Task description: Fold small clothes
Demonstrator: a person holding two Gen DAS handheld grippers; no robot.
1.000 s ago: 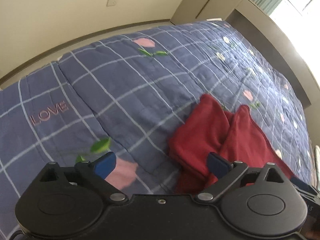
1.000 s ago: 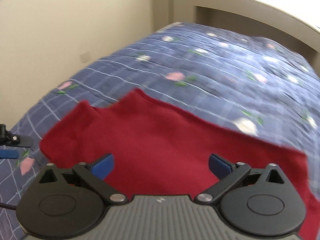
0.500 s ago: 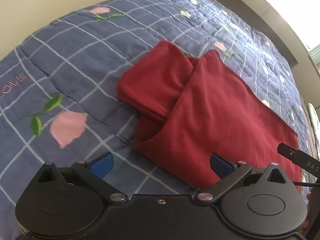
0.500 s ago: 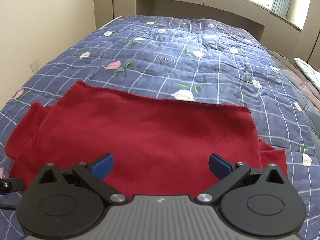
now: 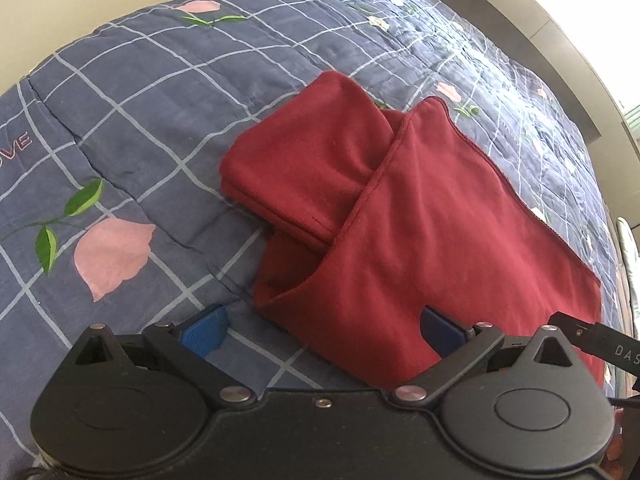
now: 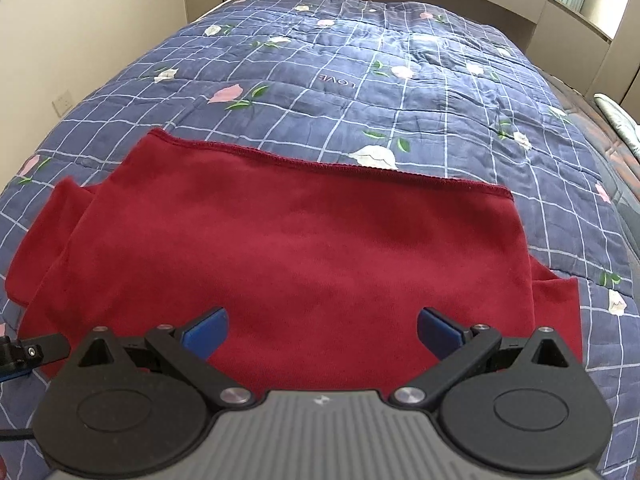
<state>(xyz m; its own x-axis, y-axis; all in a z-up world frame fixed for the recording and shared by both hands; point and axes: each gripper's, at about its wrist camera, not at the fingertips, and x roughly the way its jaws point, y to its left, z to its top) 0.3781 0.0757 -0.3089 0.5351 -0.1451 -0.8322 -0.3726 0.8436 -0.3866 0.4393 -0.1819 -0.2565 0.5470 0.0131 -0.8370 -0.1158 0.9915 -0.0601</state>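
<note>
Left fingers spread wide, empty, hovering at the near corner of the red garment. Right fingers likewise spread and empty above its near edge. Garment lies part-folded on the bed, a sleeve jutting at 10 o'clock. Advise pinching both layers at the corners and carrying them evenly. The soft quilt may ruck; nothing else obstructs.
</note>
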